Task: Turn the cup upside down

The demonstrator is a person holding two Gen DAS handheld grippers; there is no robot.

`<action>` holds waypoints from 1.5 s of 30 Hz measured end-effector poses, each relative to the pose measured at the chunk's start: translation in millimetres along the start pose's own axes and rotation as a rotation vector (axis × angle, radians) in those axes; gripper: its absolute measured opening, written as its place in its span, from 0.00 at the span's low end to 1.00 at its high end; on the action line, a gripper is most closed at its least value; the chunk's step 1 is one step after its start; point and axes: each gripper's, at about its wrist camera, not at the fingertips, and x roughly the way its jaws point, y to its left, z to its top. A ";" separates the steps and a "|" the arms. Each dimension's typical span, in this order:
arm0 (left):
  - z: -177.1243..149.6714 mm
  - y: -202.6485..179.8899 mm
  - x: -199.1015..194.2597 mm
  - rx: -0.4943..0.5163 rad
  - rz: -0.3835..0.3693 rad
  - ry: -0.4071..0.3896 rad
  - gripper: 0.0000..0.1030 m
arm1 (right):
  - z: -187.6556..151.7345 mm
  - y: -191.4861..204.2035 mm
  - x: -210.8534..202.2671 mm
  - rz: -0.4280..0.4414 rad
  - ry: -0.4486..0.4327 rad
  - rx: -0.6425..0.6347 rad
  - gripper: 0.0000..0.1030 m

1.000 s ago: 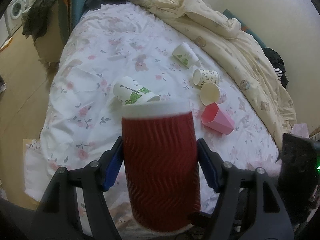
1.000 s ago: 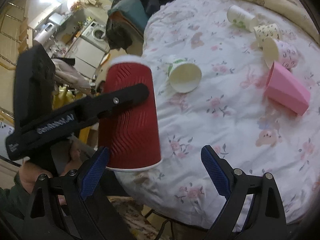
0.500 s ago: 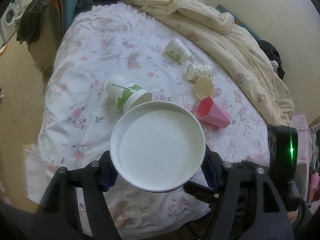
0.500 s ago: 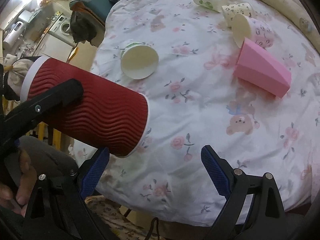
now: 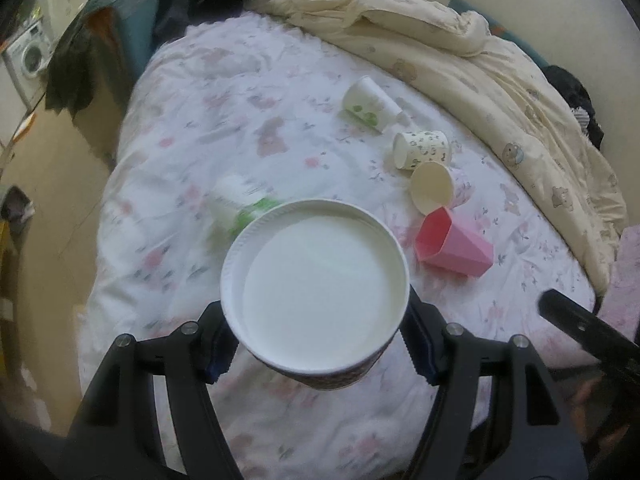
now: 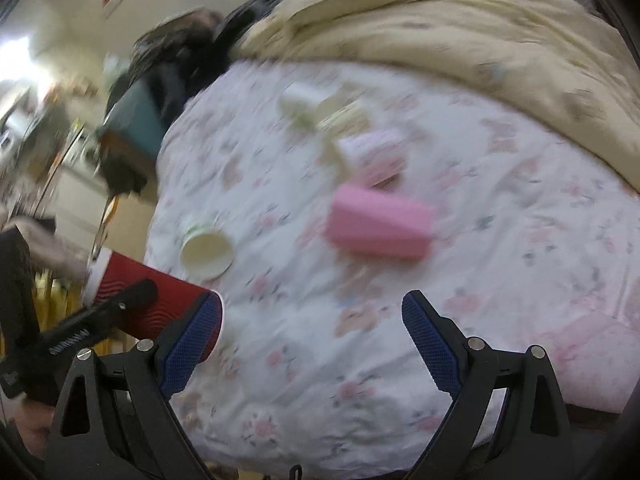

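Left gripper point(image 5: 316, 344): its fingers point(image 5: 218, 346) are clamped on the red cup point(image 5: 314, 292) from both sides.
Red cup: held in the air above the near edge of the bed point(image 5: 256, 92), lying roughly level, white inside facing the left wrist camera; in the right wrist view its ribbed red side sits at 9 o'clock.
Right gripper point(image 6: 316, 344): fingers spread wide with nothing between them, over the floral sheet.
Pink cup point(image 5: 452, 244): on its side, at 3 o'clock from the red cup's rim.
Green-printed cup point(image 5: 240, 208): on its side at 10 o'clock, blurred.
Other paper cups: three lie on their sides near 1 o'clock.
Cream quilt point(image 5: 480, 64): bunched along the far side of the bed.
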 end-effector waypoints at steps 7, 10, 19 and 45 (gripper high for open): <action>16.5 -43.3 40.9 0.062 0.096 -0.032 0.65 | 11.1 -38.2 -8.8 0.055 -0.008 0.145 0.92; 19.2 -52.4 55.5 0.085 0.133 -0.033 0.65 | 11.4 -39.3 -10.5 0.069 -0.013 0.153 0.92; 11.9 -59.5 73.9 0.100 0.160 -0.010 0.65 | 14.2 -38.8 -10.4 0.109 -0.001 0.162 0.92; -11.9 -20.9 -63.8 0.086 0.084 -0.218 0.93 | 1.8 11.7 -30.0 0.071 -0.115 -0.070 0.93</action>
